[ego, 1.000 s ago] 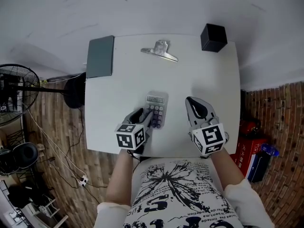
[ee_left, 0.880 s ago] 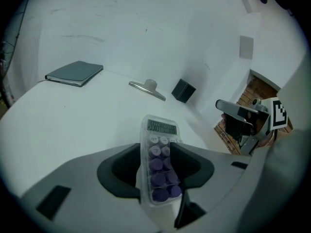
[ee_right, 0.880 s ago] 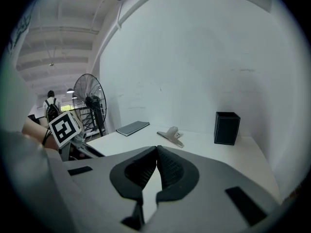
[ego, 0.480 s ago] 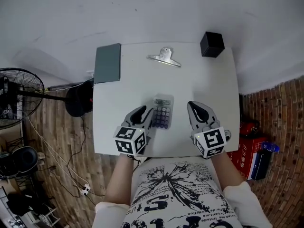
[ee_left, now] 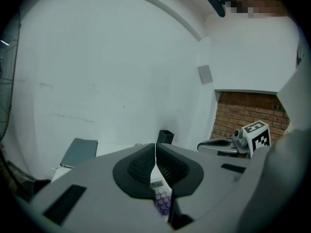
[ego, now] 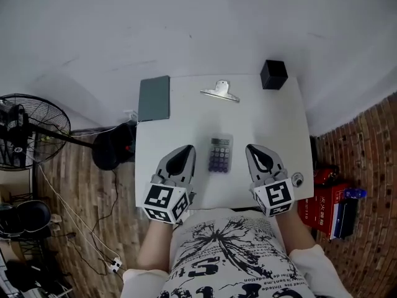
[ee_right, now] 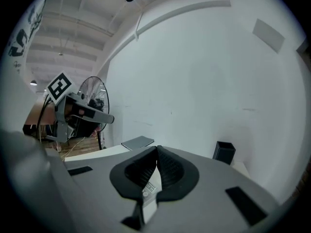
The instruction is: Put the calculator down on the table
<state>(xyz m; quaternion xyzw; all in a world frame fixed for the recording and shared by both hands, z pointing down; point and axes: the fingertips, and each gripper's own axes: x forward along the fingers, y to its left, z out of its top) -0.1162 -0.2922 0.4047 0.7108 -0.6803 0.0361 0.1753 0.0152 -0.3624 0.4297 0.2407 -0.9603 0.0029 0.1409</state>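
The calculator (ego: 219,154), grey with purple keys, lies flat on the white table (ego: 273,123), untouched by either gripper. My left gripper (ego: 186,149) hovers just left of it near the front edge, its jaws closing fully together with nothing between them. My right gripper (ego: 255,149) hovers to the calculator's right, shut and empty. In the left gripper view the shut jaws meet at my left gripper (ee_left: 155,149), with the calculator (ee_left: 163,200) visible below them. In the right gripper view my right gripper (ee_right: 156,152) is shut above the calculator (ee_right: 150,184).
A dark green notebook (ego: 154,98) lies at the table's back left. A metal clip (ego: 220,91) sits at the back middle and a black box (ego: 273,74) at the back right corner. A fan (ego: 25,138) stands on the floor to the left, red boxes (ego: 325,207) to the right.
My left gripper has let go of the calculator, drawn back towards the front edge, risen and shut. The right gripper has risen too. The calculator stays flat on the table.
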